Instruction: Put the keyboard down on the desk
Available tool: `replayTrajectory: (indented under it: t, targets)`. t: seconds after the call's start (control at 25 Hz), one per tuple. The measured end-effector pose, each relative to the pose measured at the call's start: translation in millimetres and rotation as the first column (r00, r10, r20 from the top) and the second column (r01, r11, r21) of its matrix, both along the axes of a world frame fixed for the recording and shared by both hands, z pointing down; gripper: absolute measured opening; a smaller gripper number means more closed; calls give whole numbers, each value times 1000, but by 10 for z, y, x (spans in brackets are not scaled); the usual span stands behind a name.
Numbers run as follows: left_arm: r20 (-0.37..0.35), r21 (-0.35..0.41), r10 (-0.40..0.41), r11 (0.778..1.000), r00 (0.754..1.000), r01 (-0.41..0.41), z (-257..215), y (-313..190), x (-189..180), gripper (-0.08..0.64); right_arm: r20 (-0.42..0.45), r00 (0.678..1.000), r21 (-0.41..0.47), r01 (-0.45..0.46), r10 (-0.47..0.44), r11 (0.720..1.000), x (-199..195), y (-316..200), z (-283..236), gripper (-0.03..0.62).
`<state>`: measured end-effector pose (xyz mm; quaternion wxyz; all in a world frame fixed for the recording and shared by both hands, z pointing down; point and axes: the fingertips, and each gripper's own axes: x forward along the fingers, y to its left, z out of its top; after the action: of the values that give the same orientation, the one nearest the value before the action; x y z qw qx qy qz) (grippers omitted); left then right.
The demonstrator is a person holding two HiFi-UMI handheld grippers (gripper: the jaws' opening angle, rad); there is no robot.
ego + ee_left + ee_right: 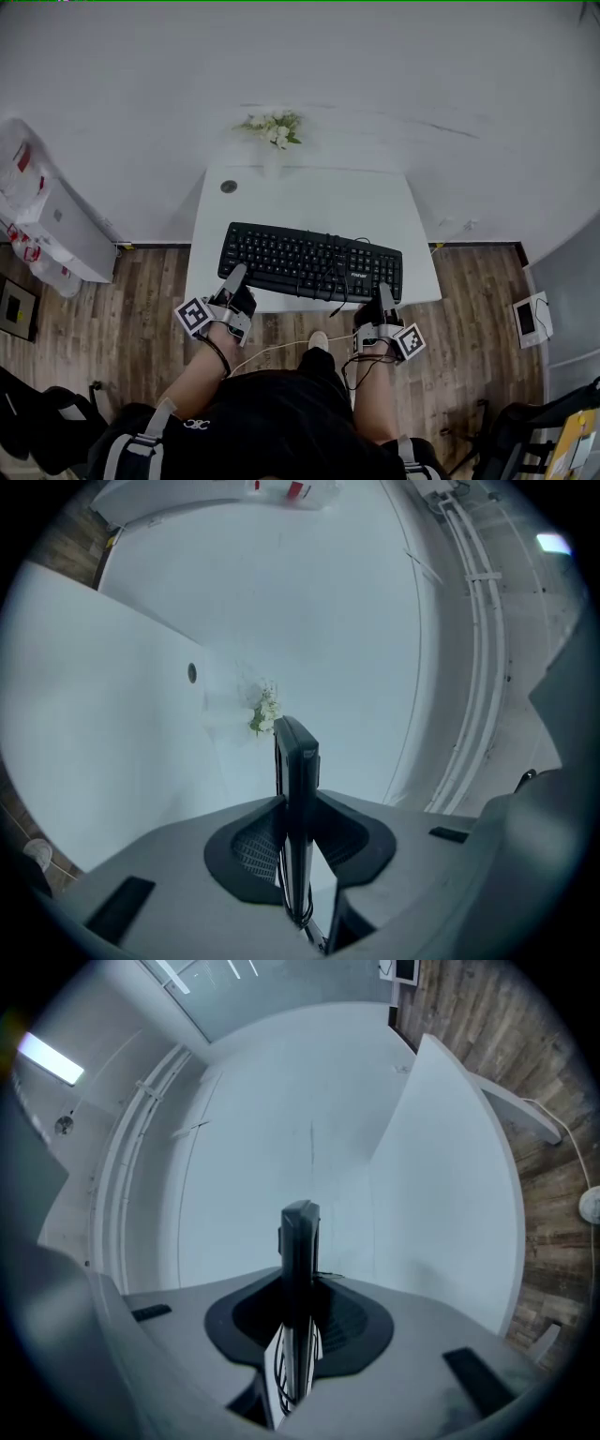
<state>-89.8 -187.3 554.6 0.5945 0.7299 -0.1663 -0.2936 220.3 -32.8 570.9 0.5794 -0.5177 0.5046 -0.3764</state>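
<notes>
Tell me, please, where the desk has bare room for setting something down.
The desk is bare across its far half, between the keyboard and the flowers at its far edge, save a small round hole far left. The near strip is crowded: the keyboard spans it, with the left tool and right tool clamped on its near edge.

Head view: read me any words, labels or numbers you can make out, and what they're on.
Nothing is readable.
On the keyboard: key legends, too small.
On the white bags: red print, blurred.
On the left gripper and right gripper: square marker patterns, no words.
On the shorts: white logo, too small.
</notes>
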Motion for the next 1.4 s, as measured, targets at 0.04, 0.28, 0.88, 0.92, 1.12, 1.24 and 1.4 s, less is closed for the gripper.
replayTrajectory:
  t: [0.04, 0.28, 0.88, 0.92, 1.12, 1.24, 1.4]
  targets:
    - [0, -7, -10, 1000, 1000, 10, 17, -58, 80, 75, 6, 1000, -8, 8, -8, 1000, 93, -88, 26, 69]
    - [28, -55, -71, 996, 997, 72, 111, -396, 640, 75, 22, 997, -55, 72, -71, 996, 745, -624, 78, 69]
    - [104, -110, -241, 961, 965, 252, 197, -873, 1523, 75, 100, 967, -97, 245, -235, 965, 1811, -1756, 271, 69]
    - [108, -114, -249, 958, 962, 261, 216, -892, 1516, 75, 104, 965, -100, 252, -242, 962, 1810, -1797, 301, 69]
    - [115, -143, -265, 949, 957, 280, 353, -998, 1527, 75, 135, 960, -131, 264, -246, 956, 1796, -1907, 428, 69]
    - [123, -166, -255, 947, 959, 273, 485, -1121, 1568, 75, 139, 960, -153, 262, -242, 953, 1828, -2012, 527, 69]
    - [158, -193, -232, 946, 960, 260, 714, -1253, 1617, 77, 162, 961, -205, 254, -224, 945, 1867, -2107, 741, 69]
